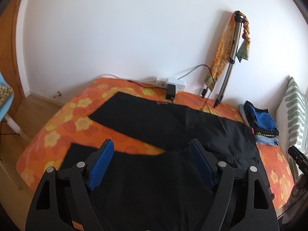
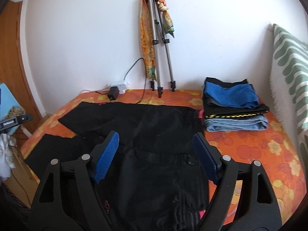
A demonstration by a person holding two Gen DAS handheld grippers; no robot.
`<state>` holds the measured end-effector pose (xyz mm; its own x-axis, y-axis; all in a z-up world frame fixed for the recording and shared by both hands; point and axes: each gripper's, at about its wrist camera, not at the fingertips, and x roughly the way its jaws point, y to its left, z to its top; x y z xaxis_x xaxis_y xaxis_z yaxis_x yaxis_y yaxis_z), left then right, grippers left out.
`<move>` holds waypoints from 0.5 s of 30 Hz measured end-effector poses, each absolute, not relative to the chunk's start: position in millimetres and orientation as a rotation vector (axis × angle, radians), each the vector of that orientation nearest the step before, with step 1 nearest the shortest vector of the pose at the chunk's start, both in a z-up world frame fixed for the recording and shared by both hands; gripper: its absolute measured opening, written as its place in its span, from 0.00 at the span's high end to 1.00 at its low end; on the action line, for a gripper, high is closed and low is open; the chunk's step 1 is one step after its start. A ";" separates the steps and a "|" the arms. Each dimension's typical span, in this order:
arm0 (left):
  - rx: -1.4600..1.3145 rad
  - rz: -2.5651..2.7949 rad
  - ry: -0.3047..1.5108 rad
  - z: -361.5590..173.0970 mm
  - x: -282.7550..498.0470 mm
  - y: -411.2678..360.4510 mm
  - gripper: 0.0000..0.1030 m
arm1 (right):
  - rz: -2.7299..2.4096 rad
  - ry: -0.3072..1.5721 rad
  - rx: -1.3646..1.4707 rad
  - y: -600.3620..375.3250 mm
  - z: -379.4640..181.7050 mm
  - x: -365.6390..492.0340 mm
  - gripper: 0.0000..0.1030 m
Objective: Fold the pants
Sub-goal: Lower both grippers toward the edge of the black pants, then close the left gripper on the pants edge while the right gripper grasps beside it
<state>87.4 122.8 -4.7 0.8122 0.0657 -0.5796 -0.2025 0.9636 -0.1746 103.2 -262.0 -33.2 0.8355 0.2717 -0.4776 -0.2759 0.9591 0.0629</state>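
Observation:
Black pants lie spread flat on a bed with an orange flowered cover, legs apart toward the left, waist toward the right. In the right wrist view the pants show their waist and button near the bottom. My left gripper is open and empty, above the near leg. My right gripper is open and empty, above the waist area. The other gripper shows at the right edge of the left wrist view and at the left edge of the right wrist view.
A stack of folded clothes sits on the bed right of the pants, also in the left wrist view. A tripod with a scarf leans on the wall. A power strip with charger lies at the bed's far edge. A striped pillow stands right.

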 end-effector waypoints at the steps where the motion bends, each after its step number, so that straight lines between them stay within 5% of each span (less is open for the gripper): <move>1: -0.233 0.146 0.605 -2.4 91.1 126.3 0.25 | 0.305 0.511 -0.009 -259.3 -32.3 107.0 0.20; 15: -0.231 0.115 0.648 12.1 149.0 169.5 0.35 | 0.536 0.583 -0.218 -182.7 16.5 188.7 0.23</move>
<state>149.0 169.5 12.1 0.7922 0.0342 -0.6094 -0.1781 0.9679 -0.1772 188.7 -182.7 16.5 0.7038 0.4177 -0.5746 -0.5379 0.8417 -0.0471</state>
